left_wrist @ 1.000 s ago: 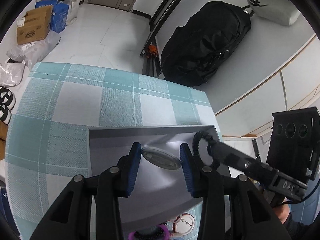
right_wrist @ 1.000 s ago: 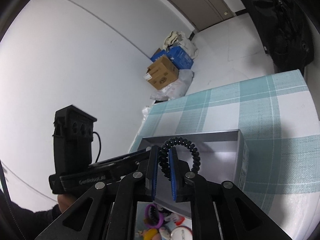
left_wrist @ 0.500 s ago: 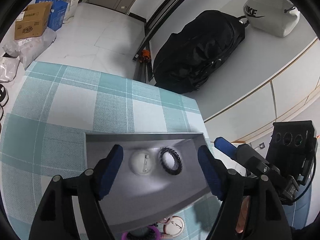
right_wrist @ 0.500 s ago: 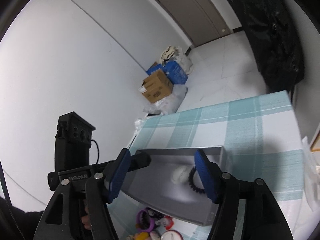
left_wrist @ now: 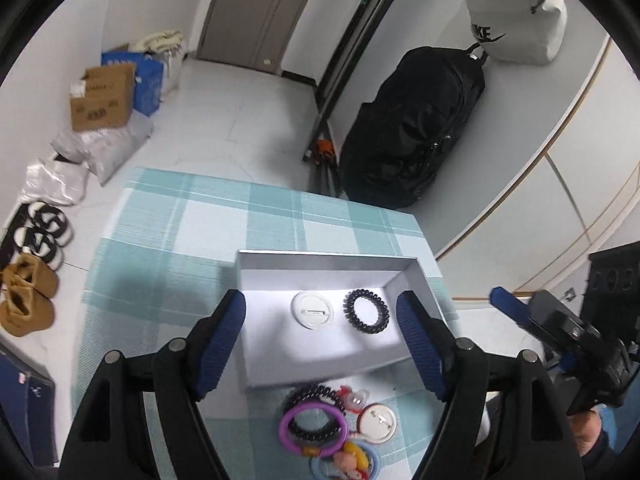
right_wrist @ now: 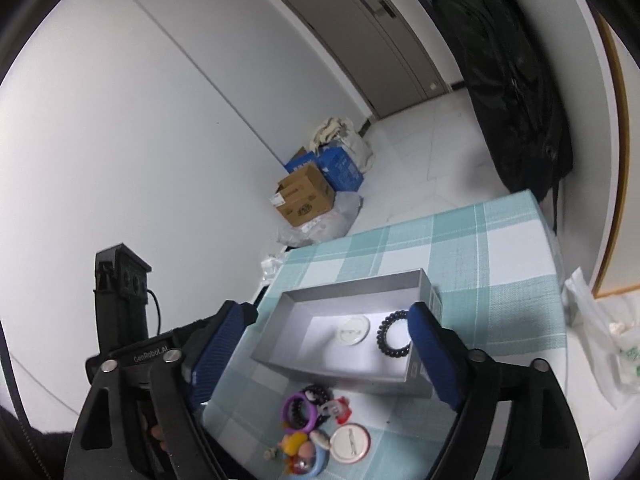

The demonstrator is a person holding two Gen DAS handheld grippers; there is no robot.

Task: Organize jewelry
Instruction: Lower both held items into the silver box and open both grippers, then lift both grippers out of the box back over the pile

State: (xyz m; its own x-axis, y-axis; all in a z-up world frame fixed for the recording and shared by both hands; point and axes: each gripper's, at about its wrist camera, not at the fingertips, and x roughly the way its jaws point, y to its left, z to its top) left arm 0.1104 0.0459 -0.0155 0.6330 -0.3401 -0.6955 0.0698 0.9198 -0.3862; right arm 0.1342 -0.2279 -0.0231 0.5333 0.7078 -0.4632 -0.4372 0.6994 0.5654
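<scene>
The bench (left_wrist: 172, 240) carries a checked teal cloth. A white bag (left_wrist: 512, 16) reads "NIKE". The grey box (left_wrist: 320, 260) holds 1 white badge (left_wrist: 312, 309) beside 1 black coil hair tie (left_wrist: 366, 311). The left gripper (left_wrist: 320, 340) reads "GenRobot.AI". The right gripper (right_wrist: 326, 356) and the left have jaws wide apart, holding nothing.

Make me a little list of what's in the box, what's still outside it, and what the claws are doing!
In the box: white badge, black spiral hair tie
Outside, near edge: purple ring, another white badge, colourful trinkets
Left claw: open, holding nothing
Right claw: open, holding nothing
Table: teal checked cloth
</scene>
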